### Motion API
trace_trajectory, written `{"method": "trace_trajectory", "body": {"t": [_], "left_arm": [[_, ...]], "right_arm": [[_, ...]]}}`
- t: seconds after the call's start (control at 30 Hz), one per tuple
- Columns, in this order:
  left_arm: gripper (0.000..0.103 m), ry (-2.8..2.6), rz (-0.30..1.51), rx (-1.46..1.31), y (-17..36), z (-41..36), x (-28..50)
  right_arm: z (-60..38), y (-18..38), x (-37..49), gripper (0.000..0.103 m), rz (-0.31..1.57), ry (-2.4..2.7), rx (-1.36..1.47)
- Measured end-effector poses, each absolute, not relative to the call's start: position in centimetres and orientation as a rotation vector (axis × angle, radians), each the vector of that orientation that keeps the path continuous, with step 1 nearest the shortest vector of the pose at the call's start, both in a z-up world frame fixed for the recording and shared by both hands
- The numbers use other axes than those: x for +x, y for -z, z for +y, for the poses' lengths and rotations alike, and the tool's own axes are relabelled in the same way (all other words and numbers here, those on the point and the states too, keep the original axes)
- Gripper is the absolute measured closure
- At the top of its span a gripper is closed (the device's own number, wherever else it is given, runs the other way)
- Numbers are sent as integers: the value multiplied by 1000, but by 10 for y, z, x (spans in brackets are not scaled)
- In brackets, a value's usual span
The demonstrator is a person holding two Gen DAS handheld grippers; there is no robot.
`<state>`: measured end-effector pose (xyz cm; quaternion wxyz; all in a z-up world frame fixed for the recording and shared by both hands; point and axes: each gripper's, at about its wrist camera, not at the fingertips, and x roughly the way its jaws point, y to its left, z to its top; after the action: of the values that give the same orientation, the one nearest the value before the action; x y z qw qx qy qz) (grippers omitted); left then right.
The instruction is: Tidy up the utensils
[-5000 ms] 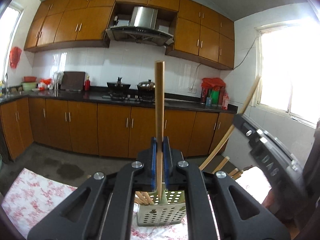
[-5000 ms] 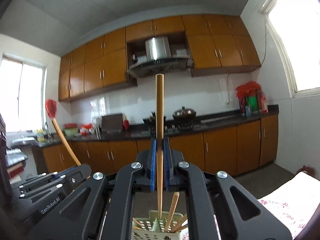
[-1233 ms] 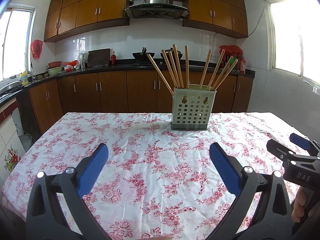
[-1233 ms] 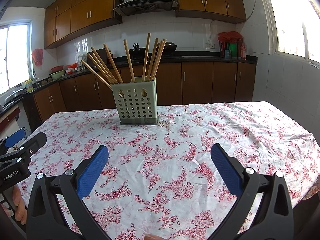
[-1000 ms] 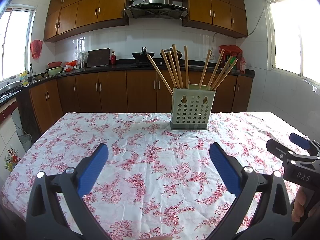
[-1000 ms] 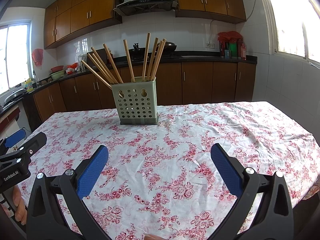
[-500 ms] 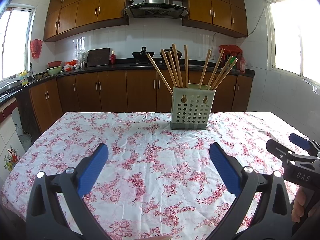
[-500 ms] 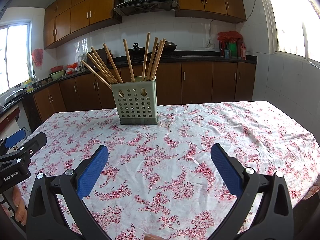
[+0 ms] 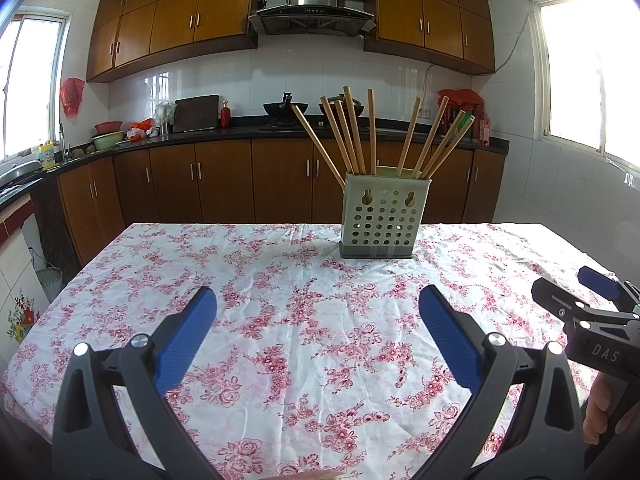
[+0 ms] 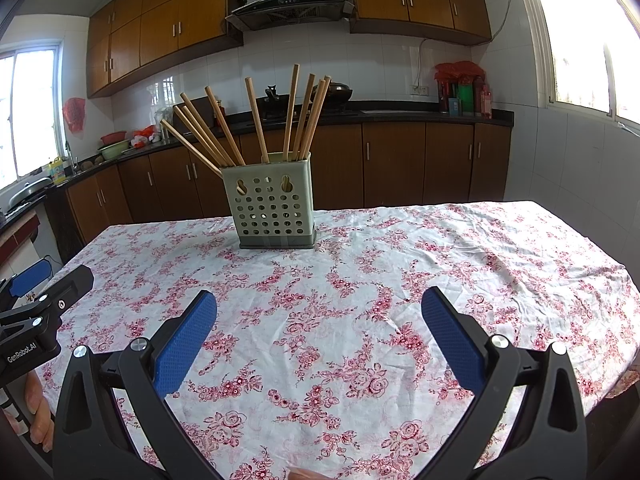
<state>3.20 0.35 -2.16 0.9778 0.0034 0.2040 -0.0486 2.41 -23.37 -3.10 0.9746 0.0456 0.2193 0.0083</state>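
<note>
A pale green perforated utensil holder (image 9: 380, 220) stands at the far side of the table, also in the right wrist view (image 10: 274, 208). Several wooden chopsticks (image 9: 352, 136) stand fanned out in it, also in the right wrist view (image 10: 256, 120). My left gripper (image 9: 316, 312) is open and empty, well short of the holder above the cloth. My right gripper (image 10: 318, 312) is open and empty, likewise back from the holder. Each gripper shows at the edge of the other's view.
The table carries a white cloth with red flowers (image 9: 280, 300). Brown kitchen cabinets and a dark counter (image 9: 200, 132) run along the far wall. The table's right edge (image 10: 624, 280) drops off near the window side.
Five seconds ago each gripper was shut on a chopstick above the holder. Since then both are open, empty and drawn back. Over the last second nothing has visibly moved.
</note>
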Motion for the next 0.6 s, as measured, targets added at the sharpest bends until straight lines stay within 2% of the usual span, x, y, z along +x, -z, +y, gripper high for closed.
{"method": "trace_trajectory", "body": {"t": [0.6], "left_arm": [[4,104,415,3,23,6,32]], "right_arm": [[-235,31,24,2,442,-18,93]]}}
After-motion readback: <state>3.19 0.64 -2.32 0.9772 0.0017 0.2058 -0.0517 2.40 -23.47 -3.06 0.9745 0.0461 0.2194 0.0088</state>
